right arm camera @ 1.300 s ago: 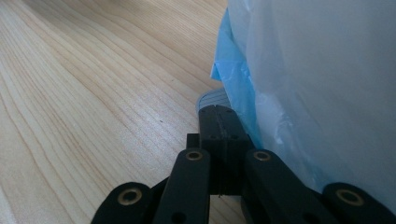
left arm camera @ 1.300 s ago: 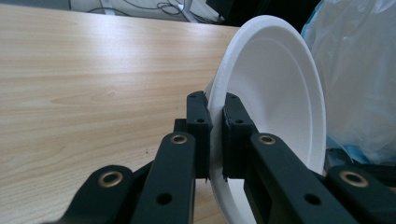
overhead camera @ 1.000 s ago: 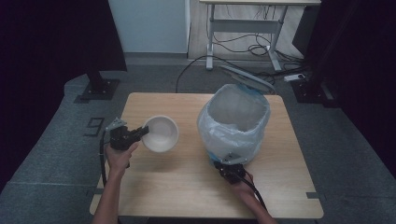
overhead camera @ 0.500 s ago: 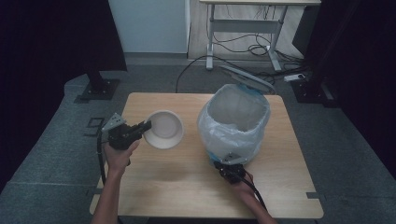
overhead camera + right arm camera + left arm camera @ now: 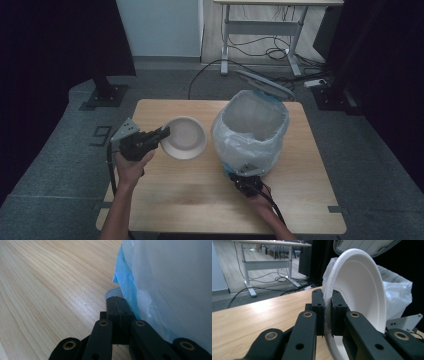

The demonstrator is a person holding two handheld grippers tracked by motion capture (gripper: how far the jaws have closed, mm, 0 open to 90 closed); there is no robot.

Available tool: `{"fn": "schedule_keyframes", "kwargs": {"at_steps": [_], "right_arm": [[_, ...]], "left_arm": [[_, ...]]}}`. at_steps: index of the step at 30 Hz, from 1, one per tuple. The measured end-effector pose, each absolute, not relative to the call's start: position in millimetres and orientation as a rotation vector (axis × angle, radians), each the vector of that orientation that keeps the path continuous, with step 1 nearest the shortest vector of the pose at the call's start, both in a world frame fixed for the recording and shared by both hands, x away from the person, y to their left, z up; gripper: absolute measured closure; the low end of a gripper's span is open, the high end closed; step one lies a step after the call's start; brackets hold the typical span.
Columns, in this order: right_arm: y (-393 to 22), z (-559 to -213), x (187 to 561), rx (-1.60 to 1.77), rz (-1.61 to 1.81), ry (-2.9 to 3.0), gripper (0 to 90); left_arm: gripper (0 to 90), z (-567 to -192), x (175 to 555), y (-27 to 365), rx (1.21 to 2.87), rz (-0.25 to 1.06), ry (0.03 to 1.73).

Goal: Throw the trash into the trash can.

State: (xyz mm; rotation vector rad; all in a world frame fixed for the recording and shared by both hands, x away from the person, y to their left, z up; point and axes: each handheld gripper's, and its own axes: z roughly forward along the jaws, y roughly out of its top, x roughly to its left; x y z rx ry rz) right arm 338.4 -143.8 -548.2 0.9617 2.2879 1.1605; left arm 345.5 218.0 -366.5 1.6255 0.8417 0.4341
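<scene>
the white bowl (image 5: 184, 137) is clamped at its rim by the left gripper (image 5: 161, 135) above the surface (image 5: 190, 195). the right gripper (image 5: 117, 305) is clenched, apparently empty, beside the lined bin (image 5: 252, 132).

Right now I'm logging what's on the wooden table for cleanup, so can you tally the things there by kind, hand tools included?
White foam bowl: 1
Bin lined with a plastic bag: 1
Hand-held tools: 2, the left tool shut on the bowl's rim, the right tool shut at the bin's foot
Total: 4
</scene>
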Motion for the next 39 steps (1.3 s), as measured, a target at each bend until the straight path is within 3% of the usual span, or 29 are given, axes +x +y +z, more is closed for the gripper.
{"fn": "schedule_keyframes", "kwargs": {"at_steps": [39], "right_arm": [[-143, -548, 338, 0.961, 1.158, 2.285, 89.5]], "left_arm": [[84.1, -299, 360, 185, 1.645, 0.425, 0.731]]}}
